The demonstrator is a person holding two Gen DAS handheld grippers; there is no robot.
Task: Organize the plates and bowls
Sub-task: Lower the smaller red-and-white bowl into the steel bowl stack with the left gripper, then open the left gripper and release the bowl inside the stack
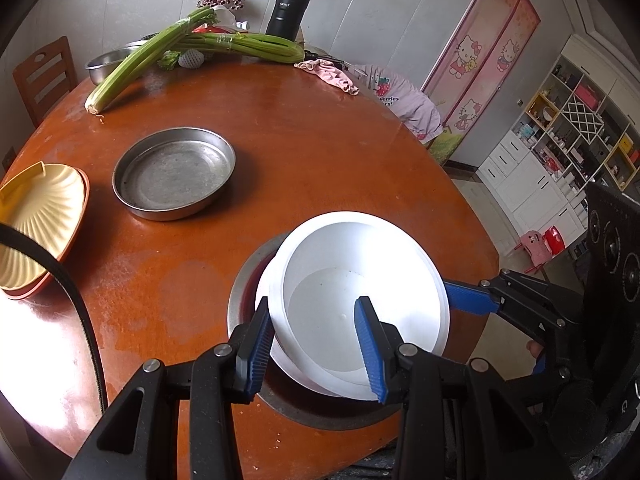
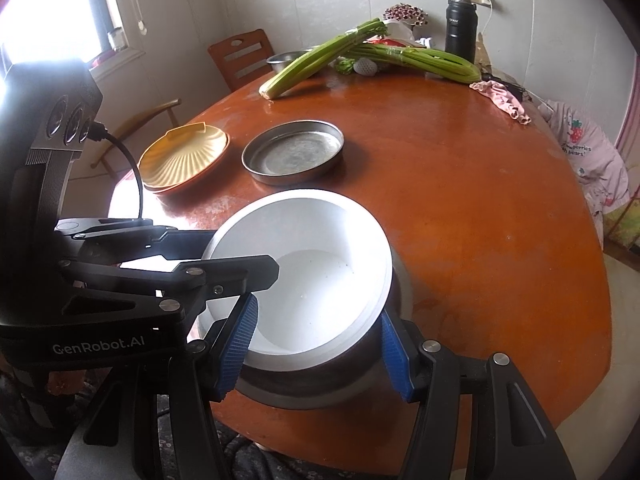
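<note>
Far edge of the round wooden desk [image 1: 320,128]: celery stalks [image 1: 168,46], a steel basin [image 1: 108,62] partly hidden behind them, a black flask [image 1: 287,8], a pink cloth [image 1: 332,74]. A wooden chair [image 1: 44,76] stands off the far left edge. None of this lies between the grippers and the stack.

Mid desk, left of centre: an empty shallow steel pan [image 1: 174,174], standing alone. Left of it and apart, a yellow ribbed plate [image 1: 36,216] sits in an orange plate [image 1: 76,224]. A black cable [image 1: 76,304] crosses the near left of the left wrist view.

Near edge: a white bowl [image 1: 360,300] sits tilted on a white plate [image 1: 280,356], both inside a wide steel bowl [image 2: 372,376]. The white bowl is empty.

Left gripper [image 1: 316,350]: angled down onto the stack from the near left side. Its blue fingers [image 1: 370,348] straddle the near rim of the white bowl, one outside, one inside, clenched on that rim.

Right gripper [image 2: 322,354]: angled down from the near right side. Its fingers [image 2: 394,356] straddle the stack, the right one lying against the steel bowl's outer wall, the left one [image 2: 236,350] in front of the white rim. Cannot tell whether both pads actually press or what they grip.
</note>
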